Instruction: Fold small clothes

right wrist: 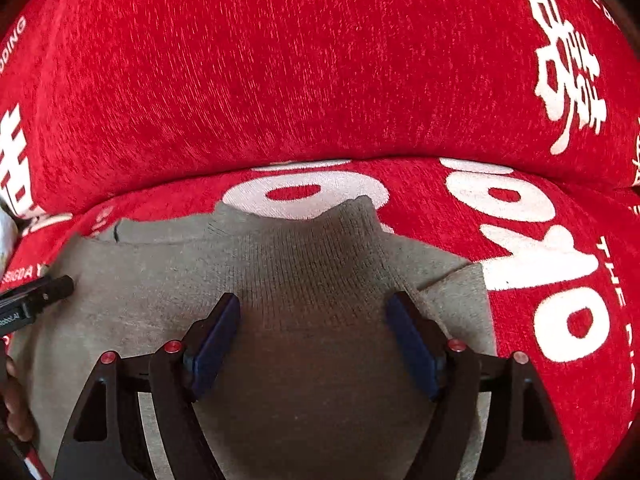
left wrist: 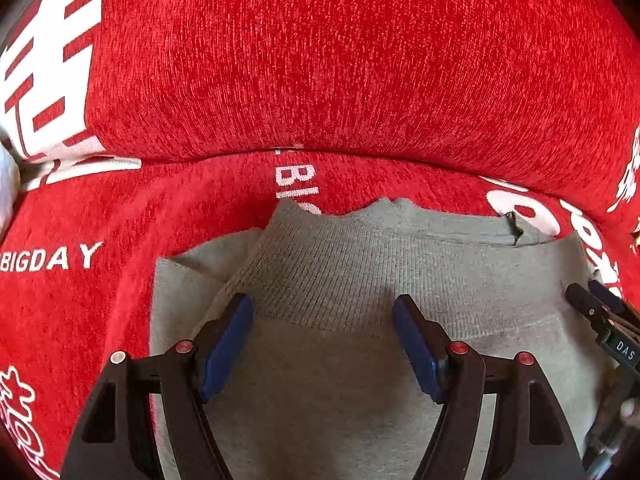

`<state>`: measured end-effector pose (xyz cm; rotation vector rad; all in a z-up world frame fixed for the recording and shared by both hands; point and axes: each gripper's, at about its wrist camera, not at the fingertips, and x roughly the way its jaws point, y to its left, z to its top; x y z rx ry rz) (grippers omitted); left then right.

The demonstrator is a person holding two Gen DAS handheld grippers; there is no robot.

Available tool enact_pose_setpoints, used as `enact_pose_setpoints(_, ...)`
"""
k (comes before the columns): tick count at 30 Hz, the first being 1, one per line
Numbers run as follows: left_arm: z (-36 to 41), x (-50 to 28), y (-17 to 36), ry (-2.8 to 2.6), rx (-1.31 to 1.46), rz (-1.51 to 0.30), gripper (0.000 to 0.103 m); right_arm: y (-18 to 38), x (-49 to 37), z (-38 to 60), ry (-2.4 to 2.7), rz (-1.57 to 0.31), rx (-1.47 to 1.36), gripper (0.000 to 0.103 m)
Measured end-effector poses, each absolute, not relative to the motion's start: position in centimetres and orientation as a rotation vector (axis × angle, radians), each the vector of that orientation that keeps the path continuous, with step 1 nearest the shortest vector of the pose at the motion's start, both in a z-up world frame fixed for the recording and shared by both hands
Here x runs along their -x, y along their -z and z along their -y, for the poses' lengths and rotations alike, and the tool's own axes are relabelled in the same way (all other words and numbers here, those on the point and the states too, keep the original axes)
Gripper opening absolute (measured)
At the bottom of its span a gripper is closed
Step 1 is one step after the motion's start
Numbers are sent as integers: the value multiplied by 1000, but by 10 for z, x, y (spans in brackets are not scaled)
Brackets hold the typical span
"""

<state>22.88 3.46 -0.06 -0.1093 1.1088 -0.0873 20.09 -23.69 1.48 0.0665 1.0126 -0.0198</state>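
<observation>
**Open tongs over a half-folded grey garment: the folds may slip**

Nearest each camera, both pairs of tongs stand open and hold nothing. The left tongs (left wrist: 322, 344) hang over the grey garment (left wrist: 328, 380) with their blue pads (left wrist: 226, 344) wide apart and the cloth bare between them. The right tongs (right wrist: 312, 340) hang the same way over the garment (right wrist: 304, 392), just beside the left pair. Whether any pad rests on the cloth cannot be told.

The garment lies flat on a red sofa cover (left wrist: 80, 304) printed with white letters. A ribbed panel (left wrist: 332, 272) lies on top of the smoother cloth, and a folded-in layer (left wrist: 188, 276) shows at the left edge, another at the right edge in the right view. The task looks partly done, with at least one more fold to come.

The risks, as I judge them:
- The layers are loose. A grip on the top layer alone would lift it off and undo the fold beneath.
- The cover is plush and soft. Tongs closing low could pinch it together with the garment and drag both.
- The two pairs of tongs work close together and could knock each other.

Farther off, the back cushion (left wrist: 340, 60) rises right behind the top hem (left wrist: 440, 224), which leaves little room to fold away from the cameras.
</observation>
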Motion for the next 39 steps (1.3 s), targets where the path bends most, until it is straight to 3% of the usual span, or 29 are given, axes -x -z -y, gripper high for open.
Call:
enact_pose_setpoints(7,-39,-168,-35,177,195,-1029,74,-38,-162,217,-38,-979,-94,81)
enact_pose_setpoints(12,-20,-135,-13,131,20,-1047,75,-27,-126,195,-50,-969,58,82)
enact_pose_setpoints(19,-40,-88,-31,147,141,-1009,74,-53,-75,218,-1,-941,-92,82)
enact_pose_setpoints(24,-32,-61,-16,117,75,-1018,75,-28,-31,178,-97,-975,64,82)
enact_pose_setpoints(29,-62,-23,-16,90,65,-985,75,-26,-4,203,-73,-895,72,87)
enact_pose_setpoints(39,-133,24,-6,133,498,-995,75,-38,21,206,-49,-901,-35,87)
